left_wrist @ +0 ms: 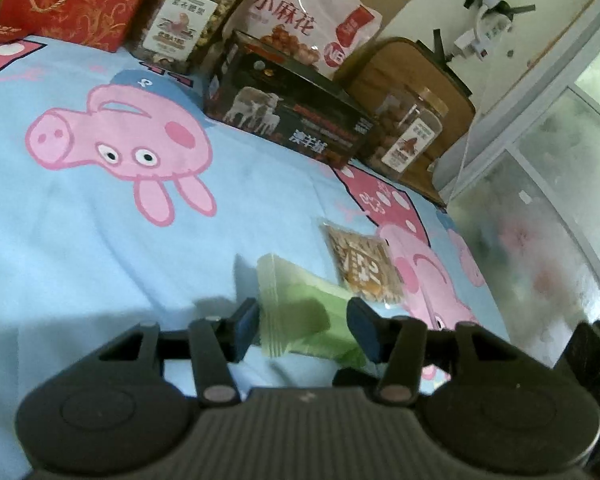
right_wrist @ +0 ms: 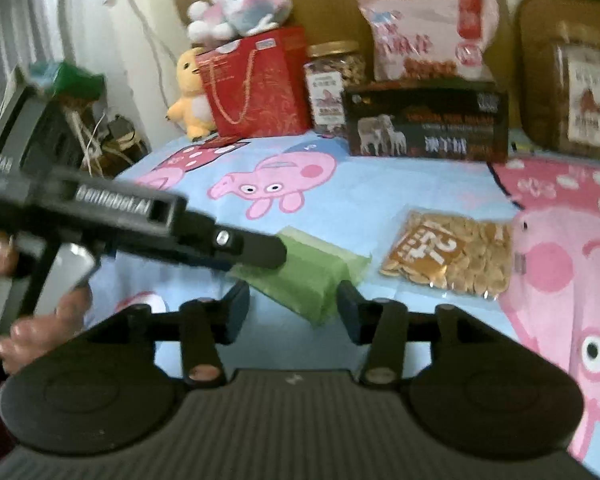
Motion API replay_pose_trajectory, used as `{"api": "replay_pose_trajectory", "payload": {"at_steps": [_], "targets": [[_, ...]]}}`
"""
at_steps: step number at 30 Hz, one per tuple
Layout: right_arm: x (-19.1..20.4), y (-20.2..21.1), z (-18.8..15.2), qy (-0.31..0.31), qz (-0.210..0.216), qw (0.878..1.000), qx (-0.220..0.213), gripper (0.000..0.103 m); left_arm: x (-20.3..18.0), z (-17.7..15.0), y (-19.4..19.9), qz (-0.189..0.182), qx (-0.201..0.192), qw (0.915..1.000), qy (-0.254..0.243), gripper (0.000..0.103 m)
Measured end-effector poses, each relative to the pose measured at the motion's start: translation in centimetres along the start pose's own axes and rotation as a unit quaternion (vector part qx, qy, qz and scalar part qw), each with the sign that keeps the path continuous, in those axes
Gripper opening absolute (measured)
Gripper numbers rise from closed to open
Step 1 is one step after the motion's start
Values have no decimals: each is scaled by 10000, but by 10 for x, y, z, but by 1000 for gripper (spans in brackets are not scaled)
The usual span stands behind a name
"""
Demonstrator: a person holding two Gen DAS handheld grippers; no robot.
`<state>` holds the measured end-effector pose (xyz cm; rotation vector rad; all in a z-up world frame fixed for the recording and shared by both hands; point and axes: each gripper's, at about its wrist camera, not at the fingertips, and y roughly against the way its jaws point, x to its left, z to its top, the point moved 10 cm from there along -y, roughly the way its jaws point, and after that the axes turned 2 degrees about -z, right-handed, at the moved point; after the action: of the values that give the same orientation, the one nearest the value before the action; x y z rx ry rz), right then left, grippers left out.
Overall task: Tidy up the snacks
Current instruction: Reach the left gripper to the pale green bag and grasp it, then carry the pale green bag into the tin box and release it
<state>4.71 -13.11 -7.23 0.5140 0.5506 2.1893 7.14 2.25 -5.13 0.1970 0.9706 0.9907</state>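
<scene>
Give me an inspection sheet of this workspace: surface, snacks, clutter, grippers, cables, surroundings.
Surface: blue cartoon-pig sheet.
Job's things: green packet and seed packet lie flat in front; black box, two nut jars and pink snack bag stand at the back.
Clutter: red gift bag, yellow plush, pink plush.
Grippers: left gripper jaws around the green packet, pads off it; right gripper open at its near end.
Cables: white cords down the wall; power strip.
Surroundings: frosted glass panel; brown headboard.
</scene>
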Motion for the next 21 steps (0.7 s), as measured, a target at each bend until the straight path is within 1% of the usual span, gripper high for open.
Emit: {"api": "replay_pose_trajectory", "payload": {"at_steps": [2,4,8,11,12,13,14,16,19,21], "targets": [[0,-5,-2,112,-89,9999,42,52,0,2,2,26,-44,10000,-27,50],[-2,-7,-4,154,-172,9997,76,52,0,4,1,31,-61,10000,-56,55],[-8,-11,-5,63,-233,9996,135,51,0,2,-6,59,44,9999,-114,55],[-7,-12,-6,63,-215,9997,113,51,-2,-5,-15,-57,180,9998,-105,46],[-6,-13,-7,49,-212,9997,115,50,-3,-5,-16,-17,152,9998,-160,46],[-6,-14,-6,24,-254,9996,84,44,-5,-4,-15,24,120,9996,-235,46],[-6,-14,-6,31,-372,9993,49,36,-7,-3,-13,36,91,9995,-285,46],[-7,-15,-2,73,-507,9987,13,28,-13,5,-7,-50,-8,9994,-341,46],[-11,-9,12,-98,-430,9988,-206,28,-25,26,2,-207,-218,9984,-481,46],[-13,-4,26,-55,-487,9979,-421,28,-35,44,4,-310,-368,9971,-591,46]]}}
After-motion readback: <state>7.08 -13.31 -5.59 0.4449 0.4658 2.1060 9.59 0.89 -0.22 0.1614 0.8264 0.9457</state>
